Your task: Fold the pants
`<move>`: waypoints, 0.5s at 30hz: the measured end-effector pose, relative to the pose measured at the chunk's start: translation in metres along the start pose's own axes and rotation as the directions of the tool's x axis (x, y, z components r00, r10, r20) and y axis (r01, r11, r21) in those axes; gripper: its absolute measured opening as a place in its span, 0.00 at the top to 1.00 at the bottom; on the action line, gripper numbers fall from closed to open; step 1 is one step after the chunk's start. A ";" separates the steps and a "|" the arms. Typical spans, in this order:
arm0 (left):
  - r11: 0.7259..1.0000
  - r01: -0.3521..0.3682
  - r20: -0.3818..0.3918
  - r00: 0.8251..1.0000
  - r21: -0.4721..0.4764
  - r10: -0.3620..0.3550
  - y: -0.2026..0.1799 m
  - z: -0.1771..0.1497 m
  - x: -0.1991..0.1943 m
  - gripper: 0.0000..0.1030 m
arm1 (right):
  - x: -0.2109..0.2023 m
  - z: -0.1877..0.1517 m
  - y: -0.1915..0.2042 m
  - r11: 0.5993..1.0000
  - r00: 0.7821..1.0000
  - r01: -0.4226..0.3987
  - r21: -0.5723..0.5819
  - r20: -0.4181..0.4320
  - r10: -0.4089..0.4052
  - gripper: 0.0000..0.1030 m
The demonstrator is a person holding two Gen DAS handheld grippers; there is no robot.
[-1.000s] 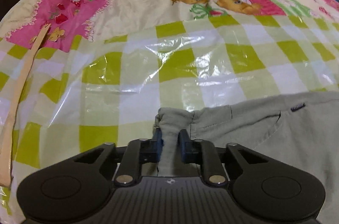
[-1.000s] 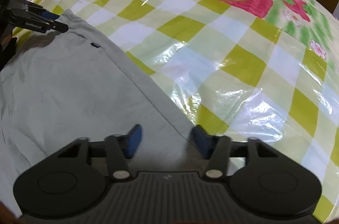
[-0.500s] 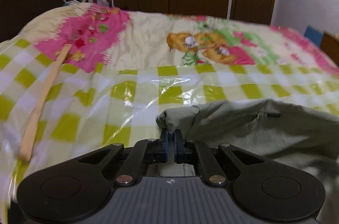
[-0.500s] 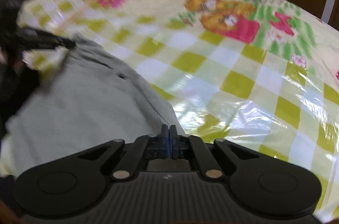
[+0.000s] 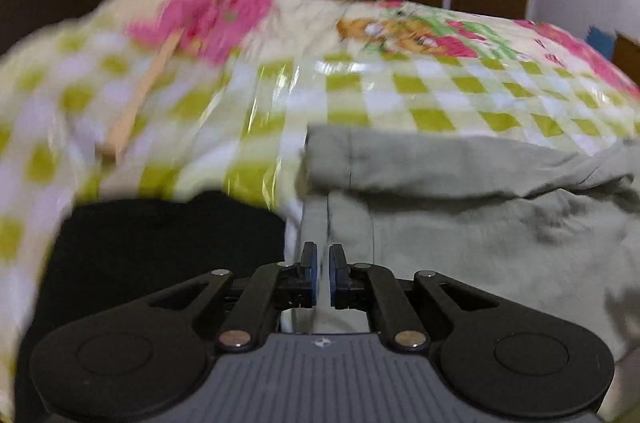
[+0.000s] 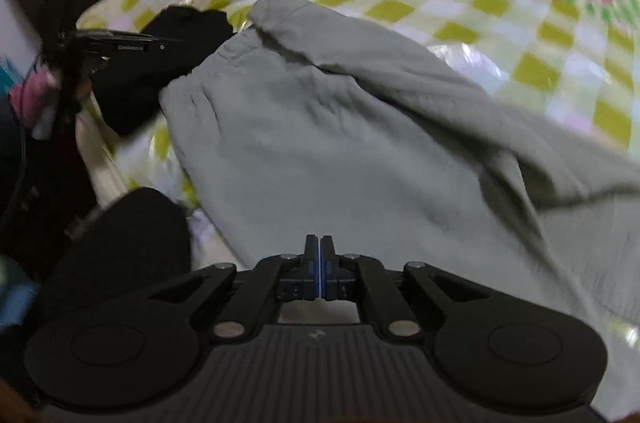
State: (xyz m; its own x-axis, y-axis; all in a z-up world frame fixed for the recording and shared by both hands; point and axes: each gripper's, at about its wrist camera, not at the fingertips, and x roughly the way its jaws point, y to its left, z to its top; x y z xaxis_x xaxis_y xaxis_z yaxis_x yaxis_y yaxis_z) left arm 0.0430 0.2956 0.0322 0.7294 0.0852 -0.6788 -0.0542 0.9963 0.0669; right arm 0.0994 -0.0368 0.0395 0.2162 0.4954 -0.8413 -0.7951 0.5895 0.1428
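**Two thin pinches carry the fold — either could let go**

Left wrist view: the left claw point(image 5: 323, 277) is nearly closed, its blue pads pinching a thin edge of the grey pants point(image 5: 460, 223), which run from the claw up and to the right over the checked bedspread point(image 5: 400, 99). The far part of the cloth is doubled over in a thick roll. A black cloth point(image 5: 168, 247) lies at near left, just beside the pants, and a wooden stick point(image 5: 140, 103) lies well apart at far left. The pinch looks shallow, so a quick pull could drag the edge free and drop that side.

Right wrist view: the right claw point(image 6: 320, 269) is closed tight on a near edge of the pants point(image 6: 340, 151), though the cloth between the pads is barely visible. The left claw point(image 6: 120, 45) shows at far left, above the black cloth point(image 6: 160, 71). The pants sag in a diagonal ridge; if the two hands travel unevenly, I judge the fold would land skewed or bunched. The slick plastic cover point(image 6: 480, 43) may let the lower layer slide.
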 end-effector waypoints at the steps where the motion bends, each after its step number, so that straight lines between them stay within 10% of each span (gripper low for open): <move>1: 0.999 -0.003 0.016 1.000 0.038 0.002 -0.004 0.006 0.003 0.75 | 0.003 0.009 0.002 1.000 1.000 0.015 -0.022 0.024 -0.014 0.94; 6: 0.949 -0.083 0.062 0.996 0.304 0.067 -0.028 0.021 0.035 0.49 | 0.033 0.056 0.014 0.953 0.982 0.176 -0.248 0.114 -0.152 0.72; 15: 0.737 -0.182 0.103 0.983 0.651 0.152 -0.064 0.006 0.091 0.42 | 0.088 0.077 0.005 0.915 0.974 0.225 -0.333 0.100 -0.203 0.59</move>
State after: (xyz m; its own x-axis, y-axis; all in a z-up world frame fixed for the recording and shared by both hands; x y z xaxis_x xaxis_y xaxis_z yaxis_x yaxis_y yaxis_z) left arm 0.1173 0.2391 -0.0293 0.7792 0.2341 -0.5814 0.2706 0.7111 0.6489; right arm 0.1581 0.0589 0.0060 0.4288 0.4266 -0.7963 -0.8681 0.4385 -0.2326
